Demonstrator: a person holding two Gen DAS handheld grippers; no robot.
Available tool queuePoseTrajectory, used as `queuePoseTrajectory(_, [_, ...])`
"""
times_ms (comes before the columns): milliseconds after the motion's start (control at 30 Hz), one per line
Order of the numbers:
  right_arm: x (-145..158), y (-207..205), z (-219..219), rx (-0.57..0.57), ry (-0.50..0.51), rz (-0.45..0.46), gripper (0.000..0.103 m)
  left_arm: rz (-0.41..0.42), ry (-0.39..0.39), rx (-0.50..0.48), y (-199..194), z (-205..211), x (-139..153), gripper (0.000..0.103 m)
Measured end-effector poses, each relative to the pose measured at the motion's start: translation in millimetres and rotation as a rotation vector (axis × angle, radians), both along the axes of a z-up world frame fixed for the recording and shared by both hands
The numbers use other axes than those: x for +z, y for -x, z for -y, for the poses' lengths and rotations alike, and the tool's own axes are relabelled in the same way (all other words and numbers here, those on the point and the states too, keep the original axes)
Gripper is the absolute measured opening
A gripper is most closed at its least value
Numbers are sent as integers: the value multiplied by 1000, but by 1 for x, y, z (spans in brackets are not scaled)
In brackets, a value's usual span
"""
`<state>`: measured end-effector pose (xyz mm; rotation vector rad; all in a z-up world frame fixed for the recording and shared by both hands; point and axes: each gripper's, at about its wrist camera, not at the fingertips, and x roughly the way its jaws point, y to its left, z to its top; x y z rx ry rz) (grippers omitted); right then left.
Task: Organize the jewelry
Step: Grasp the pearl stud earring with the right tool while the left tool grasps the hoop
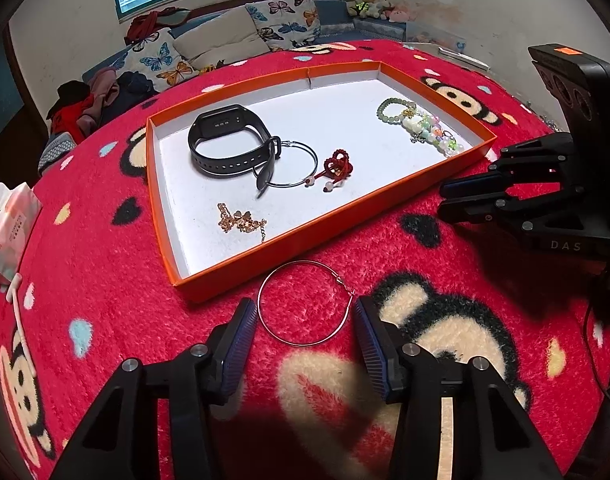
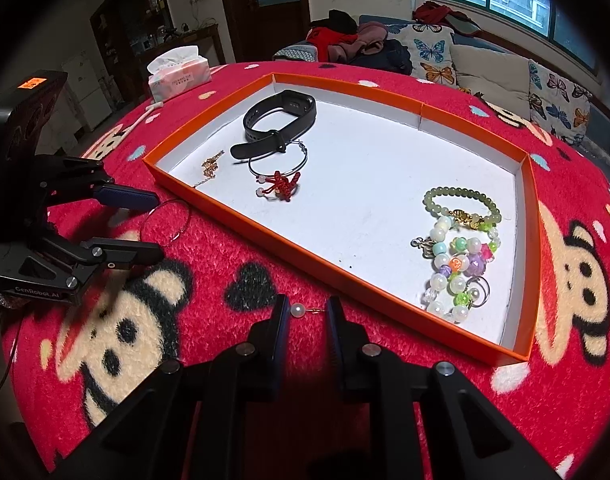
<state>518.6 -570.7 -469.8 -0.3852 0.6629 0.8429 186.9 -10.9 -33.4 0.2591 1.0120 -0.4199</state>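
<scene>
Hands out of sight; only black fingers showed. Blanket (image 1: pixel 105 264) edges cut off by lens. Gold chain (image 1: pixel 241 222) tangled, links hard to make out.

Left gripper (image 1: pixel 305 316) stood half open, empty; hoop (image 1: pixel 305 304) lay on blanket between its pads, touching neither, just outside tray (image 1: pixel 289 244).

Right gripper (image 2: pixel 307 310) nearly closed around pearl stud (image 2: pixel 297 310); pearl beside left pad, post reaching right pad; real pinch unclear. Stud sat near tray's front wall.

Inside tray: watch (image 1: pixel 229 140), second hoop (image 1: pixel 293 164), red knot (image 1: pixel 337 166), bead bracelets (image 2: pixel 461 248).

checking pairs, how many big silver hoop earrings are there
2: one hoop on the red cloth between the left gripper fingers, one hoop in the orange tray beside the black watch.
</scene>
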Motion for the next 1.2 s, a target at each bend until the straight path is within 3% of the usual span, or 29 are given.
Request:
queuePoseTrajectory(500, [0,3,1,1,-6,2,21,-17,-22,-39,-6,3,-1,54])
queuePoseTrajectory(800, [3,6,3,0,-18,3,21,15,-20,-23,0,2,0,51])
queuePoseTrajectory(1200, [18,21,9,11,-59,29,21,64,55,35,15,-11,35,51])
